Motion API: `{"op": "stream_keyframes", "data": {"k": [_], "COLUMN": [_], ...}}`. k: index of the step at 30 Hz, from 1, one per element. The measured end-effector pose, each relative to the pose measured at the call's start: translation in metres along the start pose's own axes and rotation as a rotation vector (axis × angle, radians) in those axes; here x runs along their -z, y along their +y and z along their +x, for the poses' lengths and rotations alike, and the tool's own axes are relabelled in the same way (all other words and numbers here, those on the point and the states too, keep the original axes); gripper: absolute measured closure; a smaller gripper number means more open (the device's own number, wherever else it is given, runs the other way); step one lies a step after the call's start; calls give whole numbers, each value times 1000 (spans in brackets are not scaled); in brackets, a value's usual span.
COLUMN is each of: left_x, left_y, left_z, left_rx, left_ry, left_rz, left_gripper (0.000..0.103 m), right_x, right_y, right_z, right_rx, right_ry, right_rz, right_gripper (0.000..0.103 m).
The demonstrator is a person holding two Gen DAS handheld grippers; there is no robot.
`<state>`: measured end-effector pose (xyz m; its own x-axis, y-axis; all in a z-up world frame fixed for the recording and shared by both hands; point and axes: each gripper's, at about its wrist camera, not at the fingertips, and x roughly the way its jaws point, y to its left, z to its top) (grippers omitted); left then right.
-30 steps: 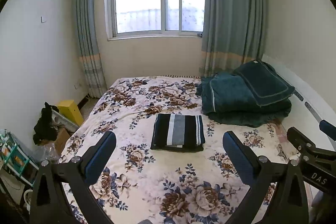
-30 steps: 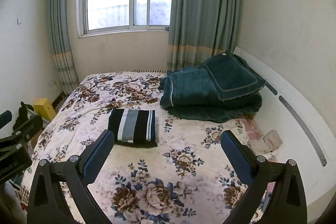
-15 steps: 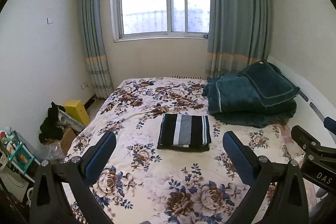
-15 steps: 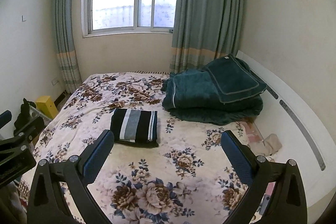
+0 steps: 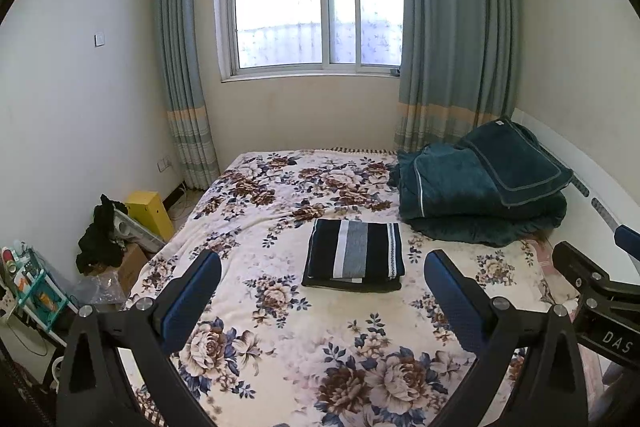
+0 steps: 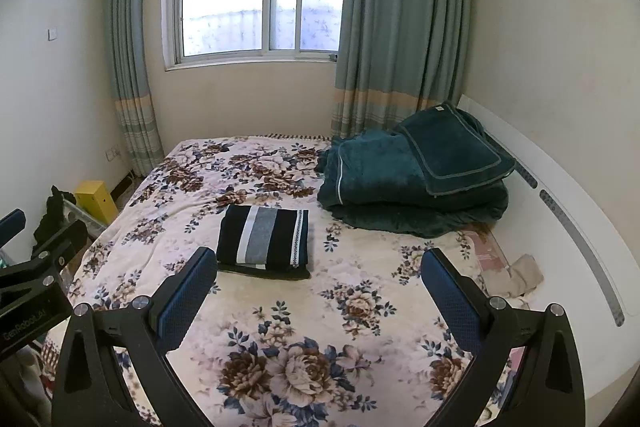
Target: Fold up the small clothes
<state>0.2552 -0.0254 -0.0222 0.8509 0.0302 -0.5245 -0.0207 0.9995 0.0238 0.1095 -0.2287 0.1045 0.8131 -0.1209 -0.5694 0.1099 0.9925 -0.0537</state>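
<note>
Left gripper (image 5: 322, 279) fingers spread wide, nothing held, above bed. Right gripper (image 6: 318, 277) same: fingers spread, empty. Folded striped garment (image 5: 354, 253) lies flat mid-bed on floral bedspread (image 5: 304, 355), apart from both grippers. Teal blanket pile (image 5: 480, 187) at bed's far right corner by headboard. Yellow box (image 5: 148, 213) on floor off left edge.

Lying on one bed (image 5: 280, 339): one folded striped cloth (image 5: 354, 253) and one pile of dark green blankets (image 5: 480, 187). Hanging by one window (image 5: 316, 7): two curtains (image 5: 182, 67). Sitting on the floor: one yellow box (image 5: 148, 213) and one heap of black clothes (image 5: 100, 235). Hovering above, spread wide: two grippers, left gripper (image 5: 322, 277) and right gripper (image 6: 318, 273).
</note>
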Motion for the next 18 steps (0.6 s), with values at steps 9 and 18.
{"op": "stream_keyframes", "data": {"k": [9,18], "left_x": [-1,-1], "left_y": [-2,-4], "left_z": [-3,-7], "left_rx": [6,9], "left_ry": [4,5], "left_rz": [-3,-7], "left_gripper": [0,0], "right_x": [-2,-3], "right_y": [-1,-1], "right_z": [1,2], "right_rx": [-9,-22], "right_ry": [4,9], "right_rz": [1,-1], "right_gripper": [0,0]}}
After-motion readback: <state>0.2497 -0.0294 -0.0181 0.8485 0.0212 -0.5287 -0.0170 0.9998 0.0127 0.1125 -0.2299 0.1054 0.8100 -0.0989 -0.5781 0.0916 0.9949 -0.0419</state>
